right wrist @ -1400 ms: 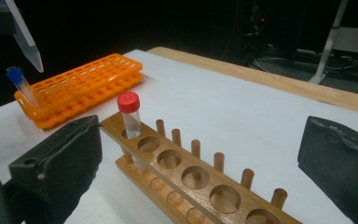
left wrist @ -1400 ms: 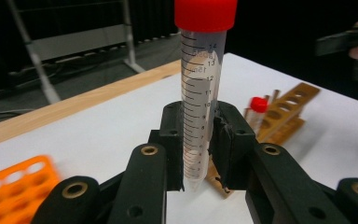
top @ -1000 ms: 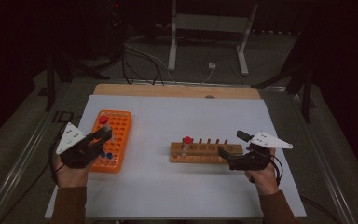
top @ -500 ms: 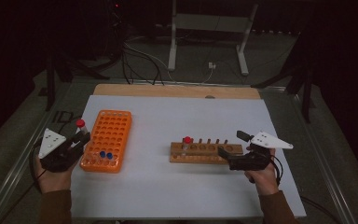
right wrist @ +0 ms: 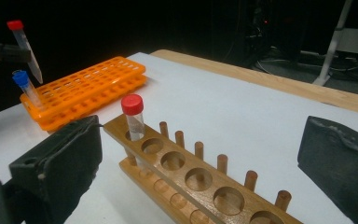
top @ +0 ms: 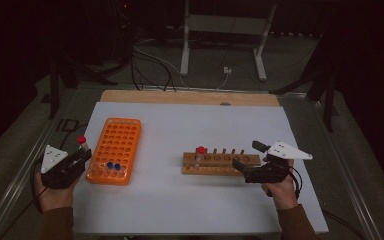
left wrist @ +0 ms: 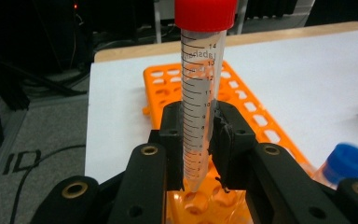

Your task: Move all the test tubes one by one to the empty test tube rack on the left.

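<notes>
Red-capped tube (left wrist: 200,93) clamped upright in left gripper (left wrist: 200,144); right gripper (right wrist: 200,158) gapes, holding nothing.

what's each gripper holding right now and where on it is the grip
The left gripper clamps a red-capped tube by its lower shaft, just above the tip. The right gripper is open and holds nothing, its jaws around the wooden rack.
</notes>
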`<state>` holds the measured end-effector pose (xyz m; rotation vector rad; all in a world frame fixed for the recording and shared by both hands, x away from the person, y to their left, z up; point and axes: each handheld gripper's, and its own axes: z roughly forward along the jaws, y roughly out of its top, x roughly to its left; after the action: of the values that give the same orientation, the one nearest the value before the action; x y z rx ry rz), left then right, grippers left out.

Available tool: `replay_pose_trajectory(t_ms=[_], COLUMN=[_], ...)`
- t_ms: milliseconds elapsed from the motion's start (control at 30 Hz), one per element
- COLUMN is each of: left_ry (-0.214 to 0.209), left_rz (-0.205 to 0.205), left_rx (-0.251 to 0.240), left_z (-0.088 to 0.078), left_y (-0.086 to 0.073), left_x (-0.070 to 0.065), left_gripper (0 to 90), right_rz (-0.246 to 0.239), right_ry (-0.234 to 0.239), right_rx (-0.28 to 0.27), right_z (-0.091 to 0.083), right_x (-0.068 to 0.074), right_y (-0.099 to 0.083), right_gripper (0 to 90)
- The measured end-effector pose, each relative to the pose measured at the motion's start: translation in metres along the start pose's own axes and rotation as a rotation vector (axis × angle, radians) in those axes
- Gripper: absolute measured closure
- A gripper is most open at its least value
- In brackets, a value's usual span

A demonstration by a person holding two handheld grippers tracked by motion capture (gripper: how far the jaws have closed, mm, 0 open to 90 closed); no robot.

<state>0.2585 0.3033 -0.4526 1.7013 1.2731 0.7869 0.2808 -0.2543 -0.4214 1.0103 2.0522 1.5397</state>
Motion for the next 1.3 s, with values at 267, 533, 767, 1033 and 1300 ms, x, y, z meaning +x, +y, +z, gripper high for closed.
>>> replay_pose_trajectory(t_ms=[267,533,767,1033,1300], left_ry=[-0.01,-0.017,-0.027,-0.026,-0.026], left_rz=[-0.005,0.046,0.052,0.051,0.003], left_rx=[0.041,0.116,0.165,0.188,0.17], left_z=[0.005,0.011,0.014,0.016,0.008], left_y=[-0.016,-0.026,-0.031,-0.03,-0.034], left_x=[0.002,-0.002,-0.001,-0.001,0.006], left_gripper=[75.6,75.7,76.0,75.2,64.5], right_rz=[0.001,-0.003,-0.004,-0.008,-0.01], right_ry=[0.004,0.01,0.013,0.018,0.019], right_rx=[0.003,0.01,0.014,0.022,0.023], right_z=[0.0,0.002,0.003,0.005,0.005], right_x=[0.0,0.001,0.002,0.003,0.003], right_y=[0.0,-0.001,-0.002,-0.003,-0.003], right_gripper=[0.0,0.0,0.0,0.0,0.0])
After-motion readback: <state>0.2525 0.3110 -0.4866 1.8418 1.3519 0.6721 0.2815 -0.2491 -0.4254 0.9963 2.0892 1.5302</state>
